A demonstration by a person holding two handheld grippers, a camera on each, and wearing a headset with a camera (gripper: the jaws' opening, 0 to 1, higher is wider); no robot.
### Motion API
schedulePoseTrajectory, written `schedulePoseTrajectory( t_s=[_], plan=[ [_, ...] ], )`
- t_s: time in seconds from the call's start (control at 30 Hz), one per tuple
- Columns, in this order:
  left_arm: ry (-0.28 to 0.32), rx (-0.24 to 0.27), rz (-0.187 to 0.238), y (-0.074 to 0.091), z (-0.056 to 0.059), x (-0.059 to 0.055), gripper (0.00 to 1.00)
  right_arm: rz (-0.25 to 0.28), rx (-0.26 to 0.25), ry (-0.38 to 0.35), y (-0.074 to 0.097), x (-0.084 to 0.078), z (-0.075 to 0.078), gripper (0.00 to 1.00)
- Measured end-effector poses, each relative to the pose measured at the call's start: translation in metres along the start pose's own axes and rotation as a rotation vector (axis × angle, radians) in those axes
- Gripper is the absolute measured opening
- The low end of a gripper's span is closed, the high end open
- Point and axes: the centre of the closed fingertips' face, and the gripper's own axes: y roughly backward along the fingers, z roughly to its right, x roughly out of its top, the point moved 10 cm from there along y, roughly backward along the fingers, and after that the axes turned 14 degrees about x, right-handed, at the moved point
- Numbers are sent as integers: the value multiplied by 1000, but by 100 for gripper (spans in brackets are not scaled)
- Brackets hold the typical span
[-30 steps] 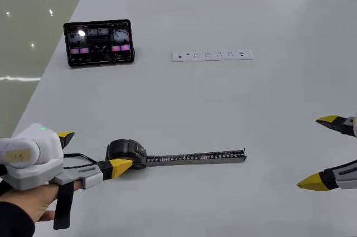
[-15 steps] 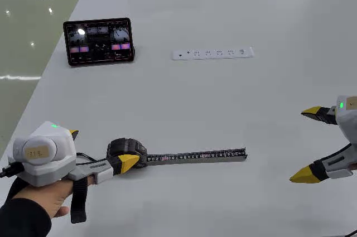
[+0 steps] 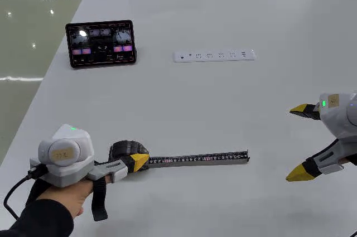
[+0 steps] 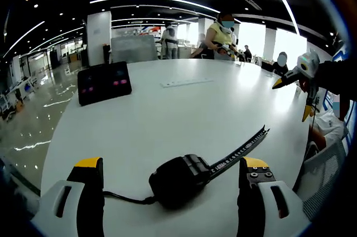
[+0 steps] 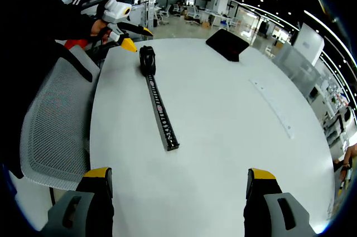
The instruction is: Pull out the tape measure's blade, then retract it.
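Left gripper (image 4: 171,162) jaws spread wide, straddling black rubber-cased tape measure (image 3: 126,150) on white table (image 3: 223,109), not clamping it. Black marked blade (image 3: 201,159) lies pulled out flat, pointing toward right gripper (image 3: 297,142), whose jaws are apart, empty, well clear of blade tip.

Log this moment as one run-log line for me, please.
blade: extended, flat on table | left claw: open, around tape measure case | right claw: open, apart from blade
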Motion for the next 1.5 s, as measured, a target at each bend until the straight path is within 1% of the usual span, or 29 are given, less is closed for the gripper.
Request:
schedulePoseTrajectory(
  t_s=[0.03,0.07,0.13,0.2,0.27,0.37,0.4,0.47,0.53,0.63,0.73,0.87,0.97,1.0,1.03,1.13,1.23,1.33,1.47,1.5],
  plan=[
    [14,0,4,0,2,0,99,-1,4,0,-1,1,1,99],
    [37,-14,-2,-2,5,-2,99,-4,10,1,-3,3,3,99],
    [46,-5,-23,-5,7,-6,99,-10,17,5,-7,5,6,99],
    [20,27,-11,-7,9,-9,99,-20,28,11,-12,7,8,99],
    [41,47,-12,-10,10,-13,99,-31,41,22,-17,9,11,99],
    [52,102,-7,-11,9,-15,99,-56,56,52,-25,11,14,99],
    [63,108,-7,-12,10,-17,99,-59,64,58,-29,12,16,99],
    [80,110,-13,-15,11,-21,99,-65,76,51,-34,13,18,99],
    [71,118,-16,-16,13,-23,99,-63,87,57,-40,16,20,99],
    [74,136,-7,-18,16,-26,99,-73,102,62,-48,18,23,99],
    [91,140,-6,-21,21,-27,99,-87,114,64,-56,20,28,99],
    [106,162,6,-25,25,-31,99,-97,127,62,-64,24,32,99],
    [124,170,14,-27,26,-33,99,-115,138,77,-70,23,34,95],
    [137,166,24,-27,26,-34,99,-121,140,78,-72,22,34,94],
    [136,164,30,-28,26,-36,99,-123,142,77,-74,22,34,94],
    [126,164,18,-30,25,-41,99,-129,146,82,-80,19,35,90],
    [132,173,17,-29,23,-42,99,-146,157,92,-86,15,39,85],
    [131,176,18,-29,23,-43,99,-151,162,96,-86,19,38,80],
    [128,179,24,-28,23,-41,99,-147,173,111,-87,21,39,69],
    [128,179,28,-28,24,-40,99,-150,177,111,-88,20,40,64]
  ],
)
